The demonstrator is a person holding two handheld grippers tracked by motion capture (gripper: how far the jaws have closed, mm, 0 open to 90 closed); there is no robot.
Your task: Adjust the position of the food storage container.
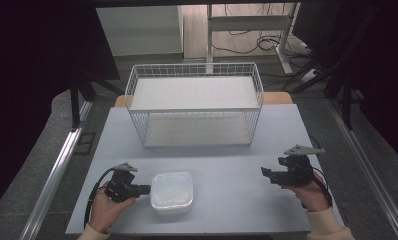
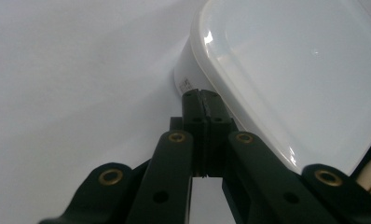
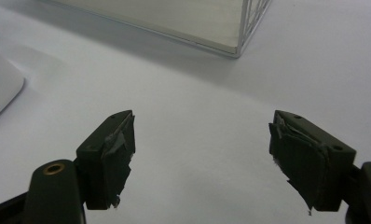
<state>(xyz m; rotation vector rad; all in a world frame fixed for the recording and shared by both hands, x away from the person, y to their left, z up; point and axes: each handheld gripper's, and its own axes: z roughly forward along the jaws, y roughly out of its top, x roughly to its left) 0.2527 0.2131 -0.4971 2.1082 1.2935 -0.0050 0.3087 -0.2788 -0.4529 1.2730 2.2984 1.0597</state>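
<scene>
Left gripper (image 1: pixel 146 189) level, jaws pressed together touching white lidded container (image 1: pixel 172 190); right gripper (image 1: pixel 265 172) raised, jaws spread, well apart

Table layout as I see it from the high view — one tub near me, one basket far.

The lidded container (image 1: pixel 172 191) sits on the table (image 1: pixel 227 165) at the near edge, at about 7 o'clock from centre. My left gripper (image 1: pixel 146 190) lies at its 9 o'clock, tips just beside its wall. My right gripper (image 1: pixel 263 171) hovers well apart at the container's 3 o'clock. The wire basket (image 1: pixel 194 102) stands at 12 o'clock — behind the container, at the far edge.
</scene>
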